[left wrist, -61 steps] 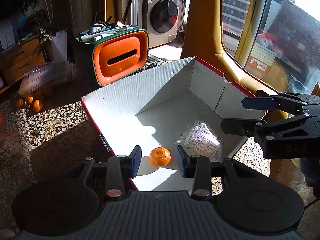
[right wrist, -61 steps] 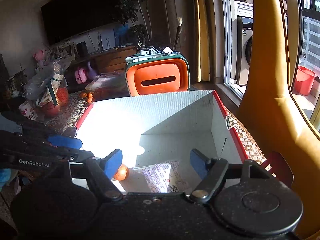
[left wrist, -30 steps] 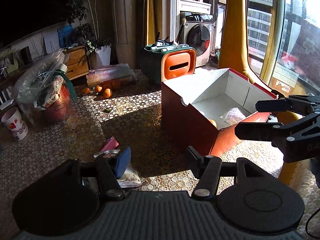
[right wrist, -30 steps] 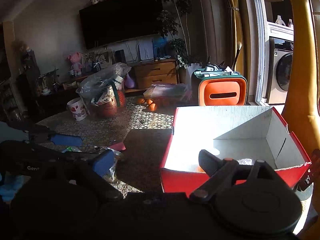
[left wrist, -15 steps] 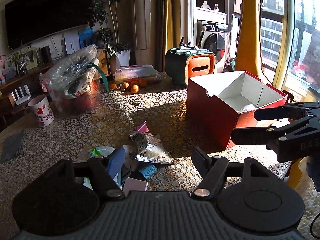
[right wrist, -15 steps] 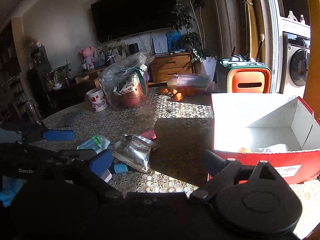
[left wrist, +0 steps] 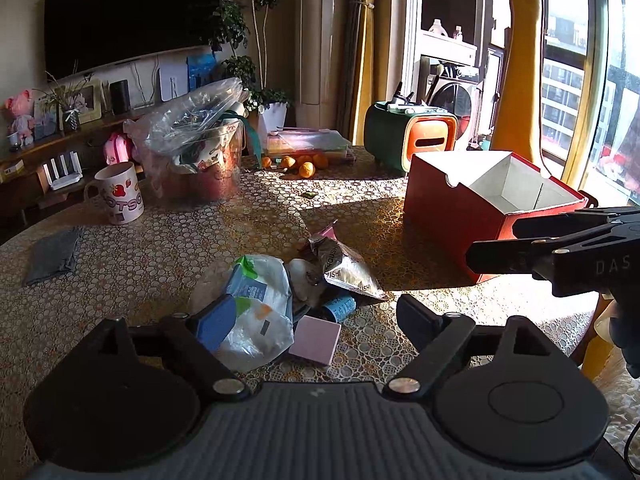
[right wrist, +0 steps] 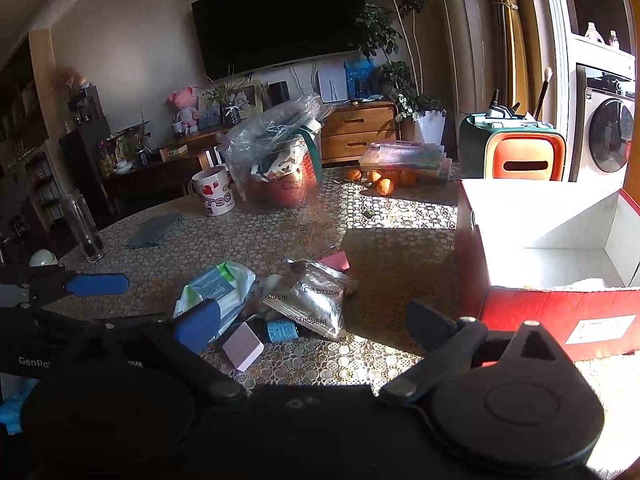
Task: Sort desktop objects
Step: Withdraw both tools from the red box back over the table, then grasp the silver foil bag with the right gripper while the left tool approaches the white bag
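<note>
The red box (right wrist: 560, 320) hides most of its contents; both tongs, left (left wrist: 316, 320) and right (right wrist: 312, 326), have just been spreading, empty, above the snack heap (left wrist: 280, 288).

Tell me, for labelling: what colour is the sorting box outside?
Red box, clearest in the left wrist view.

Home living rm: wall TV (right wrist: 280, 16) w/ plush toys on top, wood dresser (right wrist: 356, 130), houseplant (left wrist: 244, 32), washer (right wrist: 608, 136) by window

Low sun is streaming in from the window (left wrist: 592, 92) on the right.
Glare is whitening the red box (right wrist: 560, 240); fisheye edges are bending; the foreground is lying in deep shadow.
</note>
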Available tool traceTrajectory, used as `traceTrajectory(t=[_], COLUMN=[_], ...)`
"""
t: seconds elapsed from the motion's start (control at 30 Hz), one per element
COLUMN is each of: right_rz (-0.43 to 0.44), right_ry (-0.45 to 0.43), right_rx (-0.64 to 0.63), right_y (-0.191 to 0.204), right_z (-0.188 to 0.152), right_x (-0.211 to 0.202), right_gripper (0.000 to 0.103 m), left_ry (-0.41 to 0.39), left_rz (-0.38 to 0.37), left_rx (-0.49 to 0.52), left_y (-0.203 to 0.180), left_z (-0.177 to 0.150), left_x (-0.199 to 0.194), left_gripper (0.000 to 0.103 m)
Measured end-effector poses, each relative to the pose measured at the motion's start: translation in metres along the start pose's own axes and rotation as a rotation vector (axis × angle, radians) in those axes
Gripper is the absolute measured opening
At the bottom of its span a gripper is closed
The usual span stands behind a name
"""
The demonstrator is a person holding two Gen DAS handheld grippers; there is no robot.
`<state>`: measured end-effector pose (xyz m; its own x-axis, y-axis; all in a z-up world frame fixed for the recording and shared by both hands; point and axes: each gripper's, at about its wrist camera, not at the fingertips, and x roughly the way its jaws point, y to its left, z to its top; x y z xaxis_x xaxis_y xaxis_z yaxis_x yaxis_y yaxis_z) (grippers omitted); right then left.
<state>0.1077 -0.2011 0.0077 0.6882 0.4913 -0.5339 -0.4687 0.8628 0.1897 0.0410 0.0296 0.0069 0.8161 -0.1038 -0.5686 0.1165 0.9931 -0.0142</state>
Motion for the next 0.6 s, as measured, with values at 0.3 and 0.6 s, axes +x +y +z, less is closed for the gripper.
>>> traceTrajectory(t=[0.3, 0.6], right_rz=[-0.021, -0.054], right_ry=[0.016, 0.052], right_rx=[-0.04, -0.054], right_y=[0.021, 0.022], right_z=[-0.005, -0.009], right_x=[0.011, 0.039], right_gripper=[0.099, 0.099], left_ry=[0.014, 0.022], left_rz=[0.015, 0.03], left_rx=[-0.036, 0.001], left_y=[0.023, 0.036], left_z=[-0.025, -0.037], left_x=[0.004, 0.025], left_gripper=[0.099, 0.103])
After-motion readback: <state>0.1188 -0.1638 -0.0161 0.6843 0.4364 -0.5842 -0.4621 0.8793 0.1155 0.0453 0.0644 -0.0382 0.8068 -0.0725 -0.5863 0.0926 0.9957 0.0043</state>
